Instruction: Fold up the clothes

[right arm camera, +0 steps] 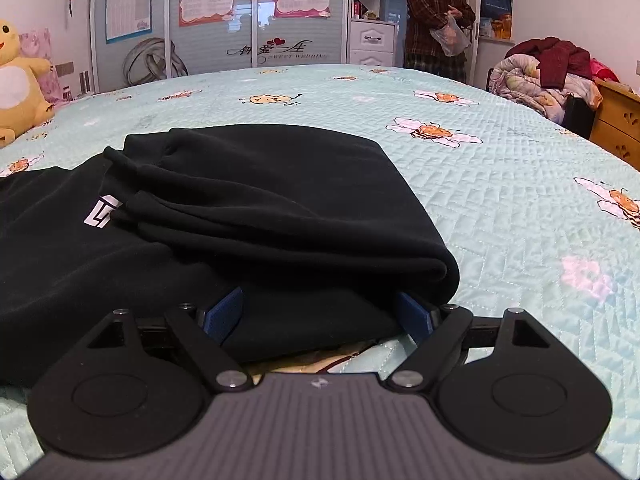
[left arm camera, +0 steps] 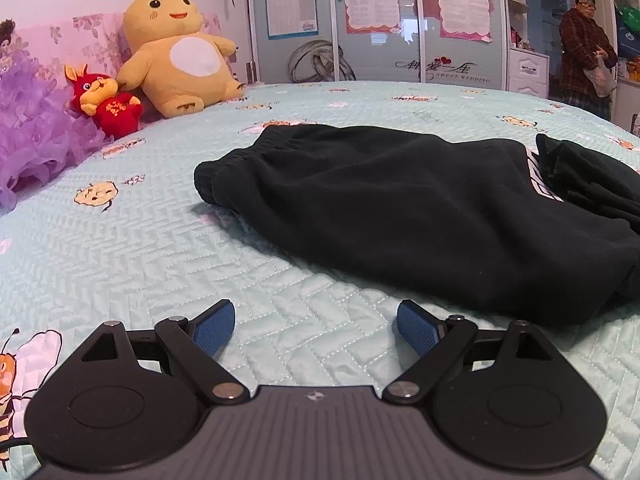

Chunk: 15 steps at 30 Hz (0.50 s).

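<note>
Black sweatpants (left arm camera: 400, 208) lie folded on a pale green quilted bedspread (left arm camera: 160, 240), elastic waistband at the far left, a white print (left arm camera: 540, 176) near the right. My left gripper (left arm camera: 316, 312) hovers open over bare quilt, just short of the garment's near edge, nothing between its blue pads (left arm camera: 212, 328). In the right wrist view the same sweatpants (right arm camera: 240, 208) lie doubled over, with a folded edge at the right. My right gripper (right arm camera: 320, 300) is pushed in at the near edge. Its jaws stand wide with cloth between them, which hides the fingertips. The pads (right arm camera: 226, 312) do not visibly squeeze the cloth.
A big yellow plush toy (left arm camera: 176, 52) and a small red one (left arm camera: 104, 100) sit at the bed's far left, beside purple tulle (left arm camera: 36, 140). A person (right arm camera: 436, 16) stands beyond the bed by the wardrobe. Piled bedding (right arm camera: 544, 76) and a wooden cabinet (right arm camera: 616, 120) stand far right.
</note>
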{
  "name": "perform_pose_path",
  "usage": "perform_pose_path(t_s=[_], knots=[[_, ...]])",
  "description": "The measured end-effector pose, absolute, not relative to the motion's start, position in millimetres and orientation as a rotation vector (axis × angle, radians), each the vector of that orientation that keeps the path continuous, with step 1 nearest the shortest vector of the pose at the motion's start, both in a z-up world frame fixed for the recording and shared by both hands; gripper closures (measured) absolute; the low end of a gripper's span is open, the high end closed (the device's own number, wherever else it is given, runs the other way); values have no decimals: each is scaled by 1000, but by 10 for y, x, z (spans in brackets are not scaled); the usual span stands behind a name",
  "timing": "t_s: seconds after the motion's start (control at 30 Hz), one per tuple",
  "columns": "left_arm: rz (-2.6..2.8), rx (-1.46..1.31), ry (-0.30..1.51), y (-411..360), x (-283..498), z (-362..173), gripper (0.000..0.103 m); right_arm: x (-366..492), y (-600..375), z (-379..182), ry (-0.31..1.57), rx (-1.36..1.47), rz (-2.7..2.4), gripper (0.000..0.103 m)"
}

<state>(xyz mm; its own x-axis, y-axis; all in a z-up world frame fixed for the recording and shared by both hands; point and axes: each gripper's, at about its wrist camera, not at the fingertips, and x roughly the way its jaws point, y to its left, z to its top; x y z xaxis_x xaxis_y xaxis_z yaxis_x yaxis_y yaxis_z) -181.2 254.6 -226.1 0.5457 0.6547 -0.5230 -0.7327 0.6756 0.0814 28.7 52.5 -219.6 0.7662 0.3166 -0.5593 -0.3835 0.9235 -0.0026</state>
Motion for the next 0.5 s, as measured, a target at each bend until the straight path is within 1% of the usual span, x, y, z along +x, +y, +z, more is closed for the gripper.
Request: perform_pose_path(t_s=[0.13, 0.5], knots=[[814, -174, 545, 2575, -1830, -2263, 12, 332, 520, -2199, 587, -113, 385, 19], [811, -189, 591, 2618, -1768, -2296, 10, 367, 537, -2199, 586, -103, 389, 19]])
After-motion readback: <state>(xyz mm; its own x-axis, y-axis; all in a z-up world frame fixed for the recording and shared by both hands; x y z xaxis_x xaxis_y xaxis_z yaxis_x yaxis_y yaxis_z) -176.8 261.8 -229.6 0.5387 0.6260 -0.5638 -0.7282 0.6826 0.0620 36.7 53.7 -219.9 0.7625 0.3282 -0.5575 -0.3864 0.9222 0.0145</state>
